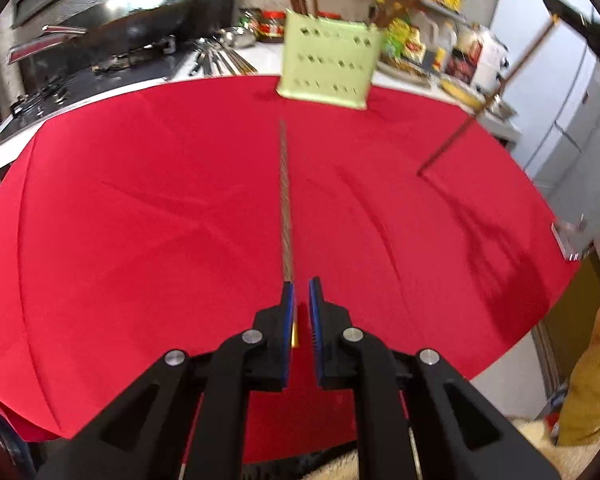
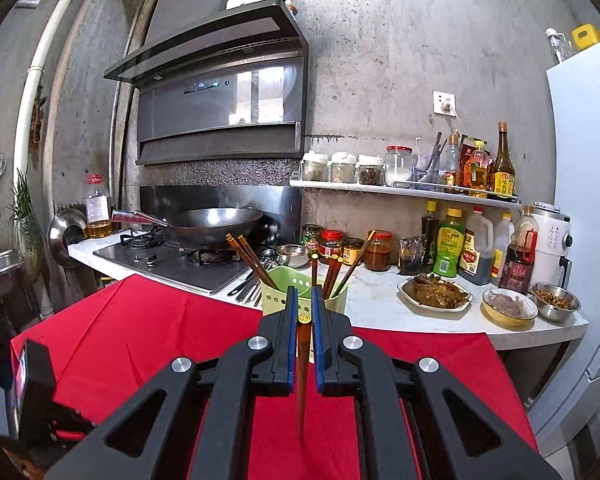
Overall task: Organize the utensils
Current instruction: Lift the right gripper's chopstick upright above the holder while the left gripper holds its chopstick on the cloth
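Note:
A pale green utensil holder [image 1: 329, 65] stands at the far edge of the red tablecloth [image 1: 140, 220] with several brown chopsticks in it; it also shows in the right wrist view [image 2: 278, 285]. My left gripper [image 1: 302, 290] is shut on one chopstick [image 1: 285, 200] that points forward toward the holder. My right gripper [image 2: 305, 294] is shut on another chopstick [image 2: 303, 368], gold cap up, tip hanging down, just in front of the holder. That chopstick also shows in the left wrist view [image 1: 484, 106], up in the air at the right.
A gas stove [image 2: 172, 258] with a wok [image 2: 216, 224] sits at the back left. Metal utensils [image 1: 216, 60] lie by the stove. Jars, sauce bottles [image 2: 452, 246] and food dishes [image 2: 434, 290] crowd the counter behind the holder. A fridge [image 2: 588, 216] stands at the right.

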`<state>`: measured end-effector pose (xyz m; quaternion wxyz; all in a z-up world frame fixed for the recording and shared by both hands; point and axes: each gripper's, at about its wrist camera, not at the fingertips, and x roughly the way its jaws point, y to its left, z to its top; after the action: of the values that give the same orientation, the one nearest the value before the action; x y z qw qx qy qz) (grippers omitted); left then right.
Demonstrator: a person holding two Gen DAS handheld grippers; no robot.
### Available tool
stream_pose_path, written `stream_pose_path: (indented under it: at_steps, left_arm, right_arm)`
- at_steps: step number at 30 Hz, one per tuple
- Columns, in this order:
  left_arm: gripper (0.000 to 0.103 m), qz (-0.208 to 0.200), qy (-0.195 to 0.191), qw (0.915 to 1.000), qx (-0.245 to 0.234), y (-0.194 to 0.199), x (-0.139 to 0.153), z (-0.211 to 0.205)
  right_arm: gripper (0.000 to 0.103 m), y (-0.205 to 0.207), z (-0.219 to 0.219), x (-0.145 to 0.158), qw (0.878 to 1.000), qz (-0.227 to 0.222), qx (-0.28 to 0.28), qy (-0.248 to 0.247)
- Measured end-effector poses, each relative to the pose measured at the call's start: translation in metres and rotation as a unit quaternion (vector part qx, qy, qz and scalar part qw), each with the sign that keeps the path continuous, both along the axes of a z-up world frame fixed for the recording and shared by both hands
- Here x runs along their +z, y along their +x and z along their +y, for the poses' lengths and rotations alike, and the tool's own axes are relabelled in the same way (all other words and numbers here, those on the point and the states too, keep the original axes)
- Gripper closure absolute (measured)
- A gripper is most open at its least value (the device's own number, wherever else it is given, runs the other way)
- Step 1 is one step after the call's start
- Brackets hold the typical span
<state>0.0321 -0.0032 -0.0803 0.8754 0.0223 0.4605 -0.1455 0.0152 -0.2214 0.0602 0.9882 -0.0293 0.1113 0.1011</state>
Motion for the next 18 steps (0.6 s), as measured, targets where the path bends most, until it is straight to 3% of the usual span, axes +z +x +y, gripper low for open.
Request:
stream_pose_path:
  at_steps: [8, 14, 18]
  left_arm:
    - [0.094, 0.016, 0.038, 0.9991, 0.006, 0.0, -0.014, -0.007]
    - [0.09, 0.002, 0.072, 0.9974, -0.004, -0.005, -0.015, -0.017]
    - [0.096, -0.01, 0.087, 0.9961, -0.002, -0.007, -0.015, -0.017]
  right_arm:
    - [0.096, 0.0, 0.004, -0.004, 1.0, -0.002, 0.007, 0.0]
    - [0.096, 0.003, 0.003, -0.01, 1.0, 0.004, 0.012, 0.002]
    - [0.095, 0.001, 0.002, -0.013, 1.0, 0.005, 0.014, 0.006]
